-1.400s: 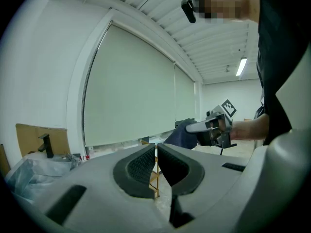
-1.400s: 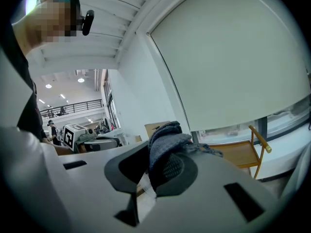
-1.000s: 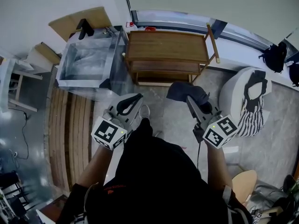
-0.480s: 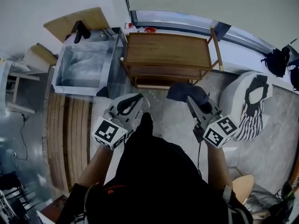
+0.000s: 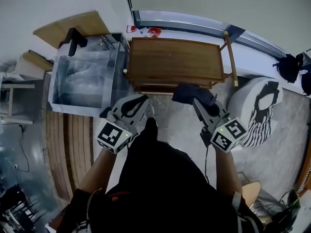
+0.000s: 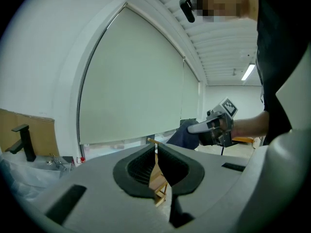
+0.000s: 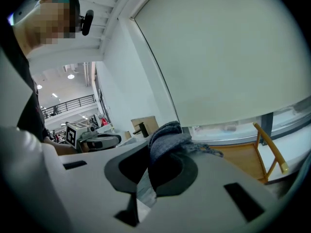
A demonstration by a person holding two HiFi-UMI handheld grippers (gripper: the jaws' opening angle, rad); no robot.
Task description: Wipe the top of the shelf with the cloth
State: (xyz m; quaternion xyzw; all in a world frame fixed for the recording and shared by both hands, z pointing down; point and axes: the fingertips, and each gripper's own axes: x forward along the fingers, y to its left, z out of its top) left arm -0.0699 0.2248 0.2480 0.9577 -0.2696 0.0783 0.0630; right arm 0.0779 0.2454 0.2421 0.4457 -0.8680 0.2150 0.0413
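Your right gripper [image 5: 201, 107], fingers clamped on the cloth [image 5: 188, 92], sits at the shelf [image 5: 175, 62] top's near edge (left gripper [image 5: 139, 104] fingers together, empty); the top lies straight ahead, long axis crosswise.

the shelf [image 5: 175, 57] is warm brown wood with a fine grain. the cloth [image 5: 187, 92] is dark blue-grey. the left gripper [image 5: 139, 102] and right gripper [image 5: 199, 105] are pale grey, with black pads on the fingers [image 6: 138, 166]; each cube carries black-and-white square markers. the tub [image 5: 80, 74] beside the shelf is silvery metal. the beanbag [image 5: 240, 98] is white, with black-and-white striped fabric [image 5: 257, 127] on it. the person's top [image 5: 160, 178] is black. the floor [image 5: 180, 125] is mottled grey.
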